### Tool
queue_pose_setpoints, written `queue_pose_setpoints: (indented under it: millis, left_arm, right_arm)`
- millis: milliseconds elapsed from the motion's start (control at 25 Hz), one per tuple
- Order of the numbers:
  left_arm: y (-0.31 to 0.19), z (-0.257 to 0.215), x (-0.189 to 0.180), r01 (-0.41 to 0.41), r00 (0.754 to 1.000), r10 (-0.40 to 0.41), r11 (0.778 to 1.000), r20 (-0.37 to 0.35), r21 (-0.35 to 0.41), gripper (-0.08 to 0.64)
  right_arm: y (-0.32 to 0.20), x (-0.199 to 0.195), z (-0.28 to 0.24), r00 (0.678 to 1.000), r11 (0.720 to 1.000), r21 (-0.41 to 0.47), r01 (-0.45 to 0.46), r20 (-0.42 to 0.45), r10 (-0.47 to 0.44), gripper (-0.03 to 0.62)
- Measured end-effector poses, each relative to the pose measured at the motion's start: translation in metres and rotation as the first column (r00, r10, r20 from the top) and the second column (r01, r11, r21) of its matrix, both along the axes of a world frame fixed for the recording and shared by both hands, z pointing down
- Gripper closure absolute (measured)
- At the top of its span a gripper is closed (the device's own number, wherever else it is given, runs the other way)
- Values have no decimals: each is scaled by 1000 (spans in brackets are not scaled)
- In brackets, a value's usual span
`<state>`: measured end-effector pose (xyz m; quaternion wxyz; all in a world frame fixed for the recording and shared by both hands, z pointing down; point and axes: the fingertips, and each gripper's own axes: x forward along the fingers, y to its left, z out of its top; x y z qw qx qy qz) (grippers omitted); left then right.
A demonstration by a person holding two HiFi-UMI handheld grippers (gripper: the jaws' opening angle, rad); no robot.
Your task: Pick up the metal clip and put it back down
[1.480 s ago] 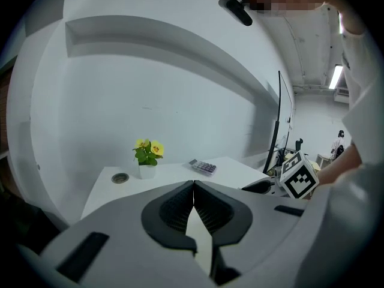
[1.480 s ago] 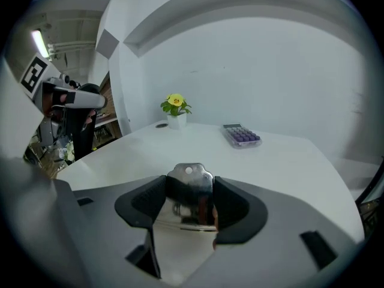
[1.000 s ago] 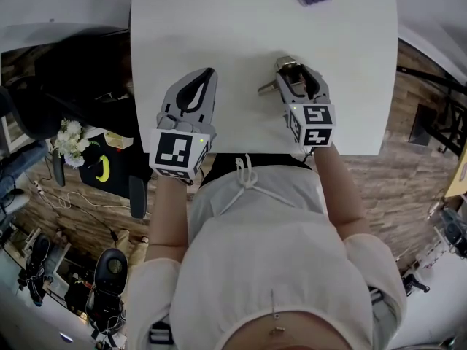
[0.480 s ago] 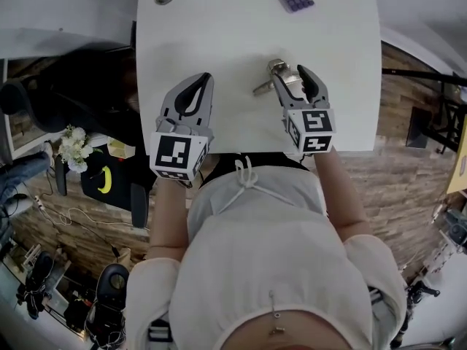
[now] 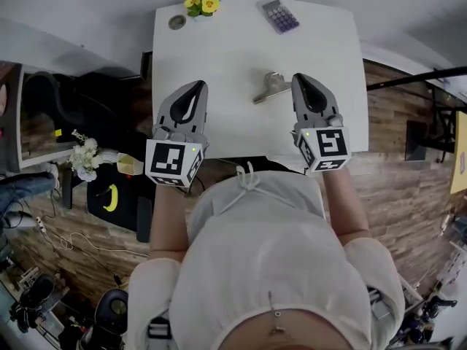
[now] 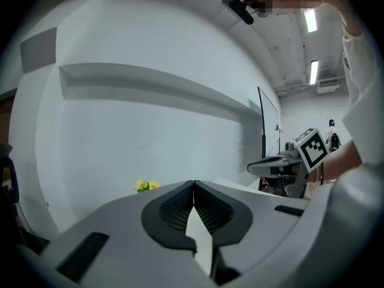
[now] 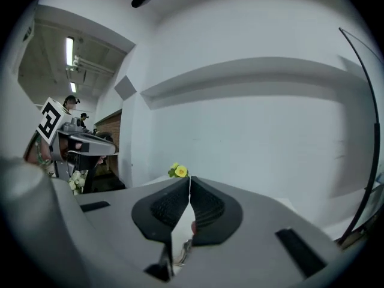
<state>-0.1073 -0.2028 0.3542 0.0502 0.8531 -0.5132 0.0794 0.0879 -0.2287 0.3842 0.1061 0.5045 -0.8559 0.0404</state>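
Observation:
The metal clip lies flat on the white table, just left of my right gripper. That gripper hangs above the table. Its jaws have just been closing and now stand shut with nothing between them. In the right gripper view a sliver of the clip shows far below the jaws. My left gripper hovers over the table's left half, well away from the clip, shut and empty. Both grippers point almost level toward the far wall.
A purple-keyed calculator, yellow flowers and a small round dish sit along the table's far edge. A dark chair stands left of the table. The floor at the left holds bags, cables and white flowers.
Both grippers have risen off the table. The right jaws, open around the clip before, have closed with nothing in them. The clip stays on the table.

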Motion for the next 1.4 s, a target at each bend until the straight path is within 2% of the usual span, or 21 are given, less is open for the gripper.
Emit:
queue_pose_setpoints:
  millis: [280,400,600,840,1160,1400]
  left_arm:
    - [17,-30,8,-29,999,27,997,28,73,541]
    - [23,-38,8,-32,999,28,994,38,101,541]
    - [31,-46,8,-27,999,23,992,33,120,541]
    - [34,-45,9,-28,999,24,993,38,118,541]
    - [29,-40,-1,-22,999,18,994,38,108,541]
    - [21,-41,-9,-22,999,18,994,30,108,541]
  right_arm:
    - [19,6,-49,1000,989,149,-21,16,19,586]
    - [28,9,-58,999,982,185,-29,21,25,586]
    - [34,9,-57,1000,988,153,-18,21,15,588]
    - [36,10,-55,998,992,127,-8,67,0,589]
    - [34,-3,-49,998,993,119,14,62,-21,591]
    - [28,-8,-50,998,992,124,-3,58,-4,591]
